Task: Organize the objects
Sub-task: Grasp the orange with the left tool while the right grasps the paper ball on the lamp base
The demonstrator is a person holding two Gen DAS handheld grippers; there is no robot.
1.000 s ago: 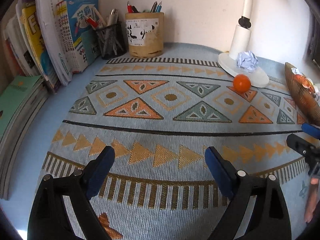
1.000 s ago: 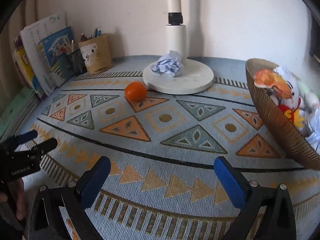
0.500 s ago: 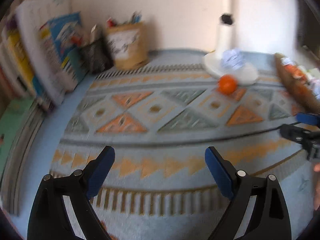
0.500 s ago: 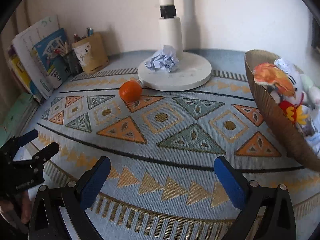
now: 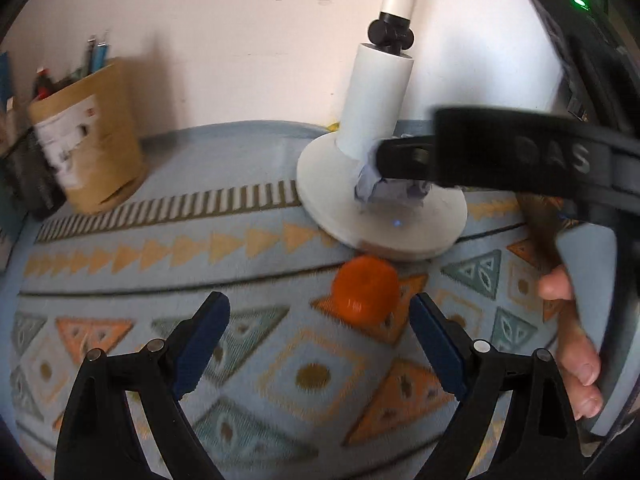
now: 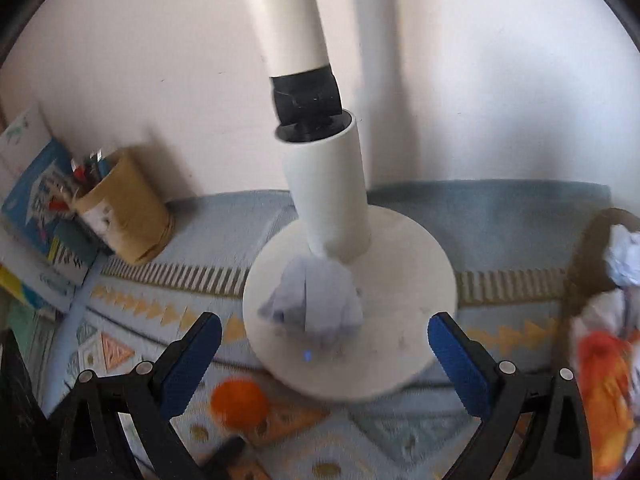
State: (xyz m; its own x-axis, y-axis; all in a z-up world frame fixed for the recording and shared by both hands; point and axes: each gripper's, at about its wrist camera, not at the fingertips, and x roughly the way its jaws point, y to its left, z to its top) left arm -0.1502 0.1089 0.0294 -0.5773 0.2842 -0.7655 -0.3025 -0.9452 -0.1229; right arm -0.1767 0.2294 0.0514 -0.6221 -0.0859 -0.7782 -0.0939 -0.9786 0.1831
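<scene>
An orange (image 5: 366, 290) lies on the patterned mat just in front of the white lamp base (image 5: 340, 200); my left gripper (image 5: 318, 330) is open a short way behind it, the fruit near the right fingertip. A crumpled pale-blue paper ball (image 6: 314, 304) rests on the lamp base (image 6: 416, 280) against the column. My right gripper (image 6: 325, 348) is open just in front of the paper ball, nothing between its pads. In the left wrist view the right gripper's black body (image 5: 520, 152) crosses over the paper ball (image 5: 370, 186), partly hiding it. The orange (image 6: 239, 402) shows low left in the right wrist view.
A brown pen holder (image 5: 86, 136) stands at the back left by the wall, with books (image 6: 36, 216) beside it. A woven basket (image 6: 584, 264) with toys and paper sits at the right. A hand (image 5: 576, 344) holds the right gripper's handle. The lamp column (image 6: 324, 184) rises close ahead.
Both grippers have swept forward and to the right toward the lamp. The orange and paper ball now loom close. Neither gripper's jaws have changed; nothing has been picked up.
</scene>
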